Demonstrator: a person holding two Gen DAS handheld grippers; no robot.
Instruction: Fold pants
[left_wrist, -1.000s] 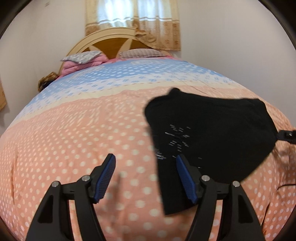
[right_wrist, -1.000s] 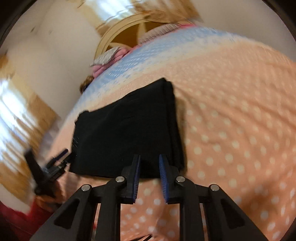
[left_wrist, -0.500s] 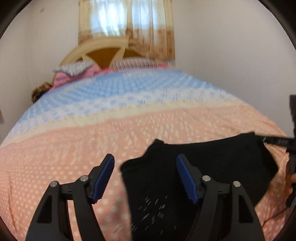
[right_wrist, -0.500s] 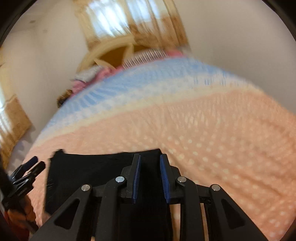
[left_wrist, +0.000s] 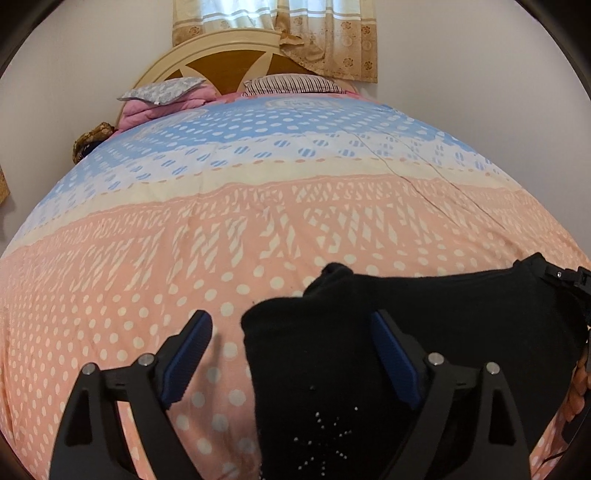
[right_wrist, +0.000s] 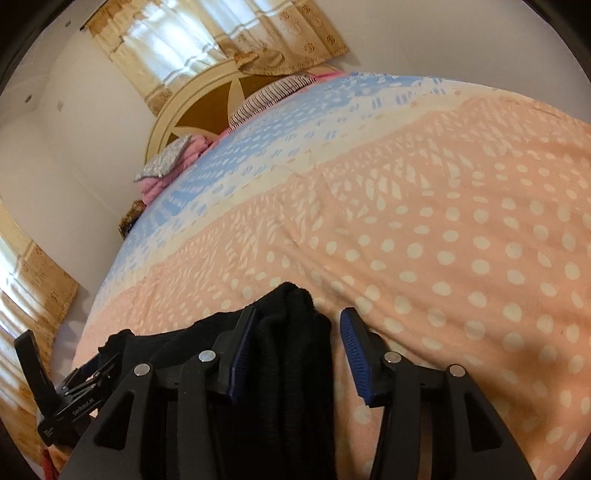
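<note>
Left tool (left_wrist: 291, 354) spread wide, blue pads well apart, gripping nothing. The black pants (left_wrist: 424, 332) lie folded on the bed (left_wrist: 258, 229), and their near-left corner sits right between this tool's fingers, the cloth running under the right-hand finger (left_wrist: 395, 354) and on past it. A sprinkle of tiny pale studs in a starburst shows on the fabric close in, low between the fingers. Left-hand finger hangs over bare peach polka-dot bedspread.

Over to the right tool (right_wrist: 297, 350): released too, jaws apart. The thick stacked edge of the pants (right_wrist: 291, 332), ribbed layers showing, rises up between its pads, nearer the left pad; whether cloth touches that pad, cannot tell. The right pad stands over spotted bedspread, just beside the fold.

Far left of the right tool, low down, the other handset (right_wrist: 70, 402) pokes in, with white lettering on its black body. It looks like "GenRobot.AI", small and hard to be sure of. A second label below it is too small to read.

Ahead of both tools, the bedspread runs from peach to cream to blue, up to a striped pillow (left_wrist: 291, 83), a grey patterned pillow (left_wrist: 162, 88) on pink bedding, an arched headboard (left_wrist: 221, 55) and floral curtains (left_wrist: 295, 29).
</note>
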